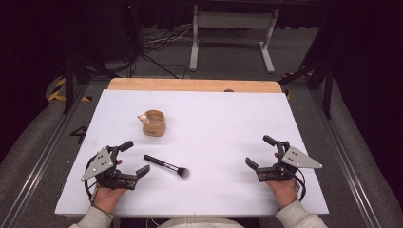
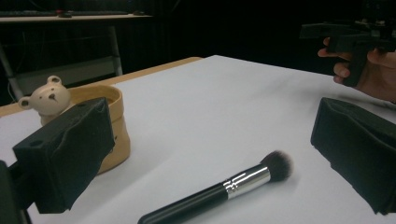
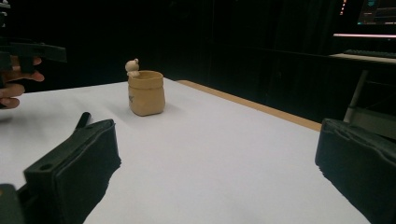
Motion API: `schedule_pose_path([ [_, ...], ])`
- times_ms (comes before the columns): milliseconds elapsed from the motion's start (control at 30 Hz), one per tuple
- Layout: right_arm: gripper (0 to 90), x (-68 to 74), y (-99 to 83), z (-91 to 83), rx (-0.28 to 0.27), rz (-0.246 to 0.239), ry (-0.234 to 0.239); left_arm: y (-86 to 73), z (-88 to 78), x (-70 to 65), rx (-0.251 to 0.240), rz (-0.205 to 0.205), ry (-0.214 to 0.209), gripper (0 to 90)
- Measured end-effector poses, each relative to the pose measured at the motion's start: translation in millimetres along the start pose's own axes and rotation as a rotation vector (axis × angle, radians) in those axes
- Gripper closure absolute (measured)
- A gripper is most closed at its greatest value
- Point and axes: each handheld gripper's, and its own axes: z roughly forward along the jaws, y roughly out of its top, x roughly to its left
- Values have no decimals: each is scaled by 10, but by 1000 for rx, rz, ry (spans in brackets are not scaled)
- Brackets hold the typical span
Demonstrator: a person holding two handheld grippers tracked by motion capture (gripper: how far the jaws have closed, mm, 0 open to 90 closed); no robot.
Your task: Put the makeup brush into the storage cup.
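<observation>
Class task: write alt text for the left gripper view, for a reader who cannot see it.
A black makeup brush lies on a white table between the open left tool's jaws. A tan cup with a small bear on its rim stands behind, at left.

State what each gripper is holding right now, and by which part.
Nothing is held. The left gripper and right gripper are both open and empty; the makeup brush lies on the table, apart from the cup.
</observation>
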Motion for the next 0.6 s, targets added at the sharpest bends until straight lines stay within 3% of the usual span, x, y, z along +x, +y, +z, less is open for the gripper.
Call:
schedule_pose_path([
  [333, 5, -7, 22, -6, -9, 4, 8, 129, 120, 2, -20, 1, -36, 0],
  [600, 0, -18, 24, -12, 4, 31, 14, 232, 303, -44, 41, 12, -69, 1],
])
